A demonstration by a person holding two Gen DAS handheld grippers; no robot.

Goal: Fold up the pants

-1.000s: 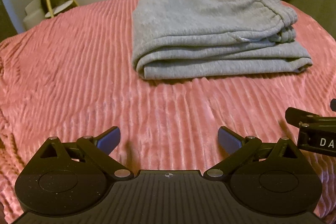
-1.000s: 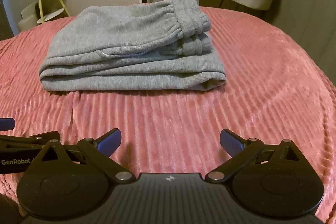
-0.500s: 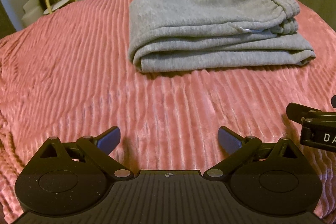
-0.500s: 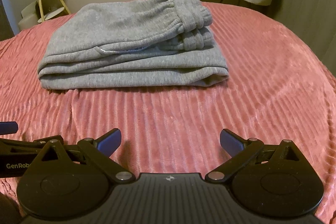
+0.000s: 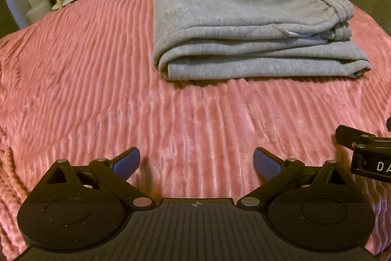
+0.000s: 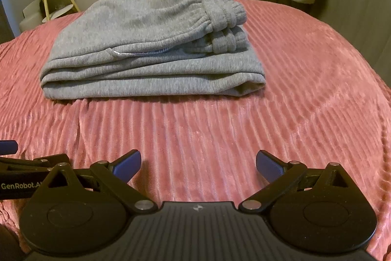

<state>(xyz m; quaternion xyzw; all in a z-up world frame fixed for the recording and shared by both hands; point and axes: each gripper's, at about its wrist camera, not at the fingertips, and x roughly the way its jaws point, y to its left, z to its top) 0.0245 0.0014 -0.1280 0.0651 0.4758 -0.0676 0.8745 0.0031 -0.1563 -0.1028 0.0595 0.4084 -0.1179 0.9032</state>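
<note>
The gray pants (image 6: pixel 151 45) lie folded in a neat stack on the pink bed (image 6: pixel 305 89). Left gripper (image 5: pixel 196 160) and right gripper (image 6: pixel 198 163) hover wide, empty (nothing touching); best leave the stack undisturbed.

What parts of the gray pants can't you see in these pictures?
- Underside of the pants: both views, pressed against the pink blanket.
- Inner layers: both views, hidden by the top fold; only stacked edges show.
- Far edge of the pants: left wrist view, hidden behind the top layer.
- Right gripper: left wrist view, cut off by the right edge.
- Left gripper: right wrist view, cut off by the left edge.
</note>
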